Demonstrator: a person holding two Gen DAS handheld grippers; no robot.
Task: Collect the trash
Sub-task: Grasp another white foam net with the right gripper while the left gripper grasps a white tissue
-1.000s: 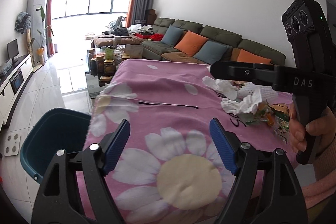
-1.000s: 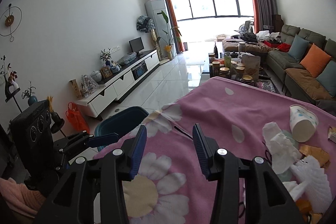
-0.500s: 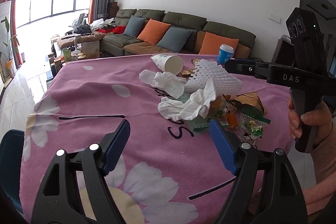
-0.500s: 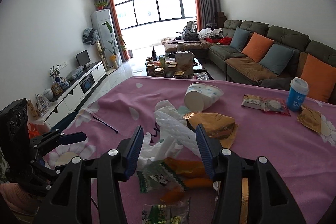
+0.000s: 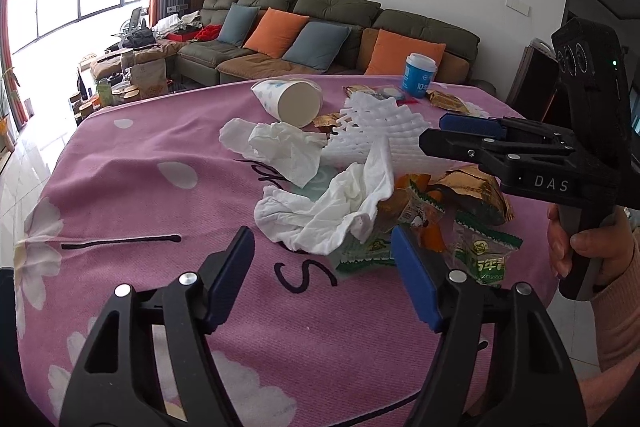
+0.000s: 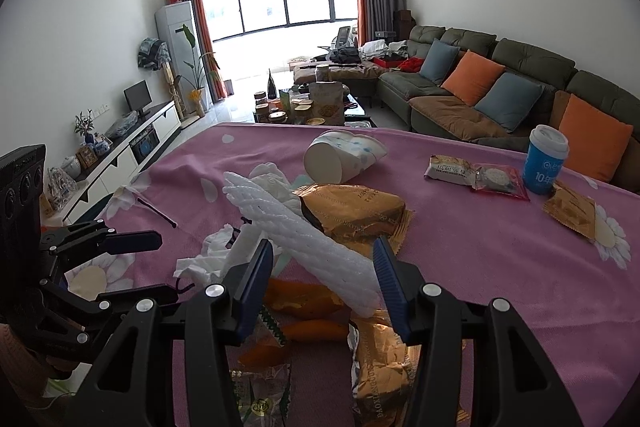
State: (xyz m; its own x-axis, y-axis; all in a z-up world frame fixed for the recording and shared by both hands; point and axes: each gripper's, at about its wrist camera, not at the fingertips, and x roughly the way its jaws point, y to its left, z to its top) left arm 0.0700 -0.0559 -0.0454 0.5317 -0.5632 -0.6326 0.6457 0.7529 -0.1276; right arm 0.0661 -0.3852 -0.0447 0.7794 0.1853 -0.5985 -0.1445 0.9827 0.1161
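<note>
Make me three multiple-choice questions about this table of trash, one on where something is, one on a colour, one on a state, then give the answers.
1. Where does the blue cup stand?
A. at the table's far side, near the sofa
B. on the floor
C. inside the paper cup

2. What colour is the tablecloth?
A. green
B. pink with white flowers
C. plain grey

3. How is the white paper cup?
A. upright
B. stacked on another cup
C. lying on its side

Answers: 1 A, it stands upright by the far edge before the sofa. 2 B, pink cloth with daisies. 3 C, its open mouth faces sideways.

Daylit, sharp; window (image 6: pixel 280 7) glare (fisheye-bent edges).
</note>
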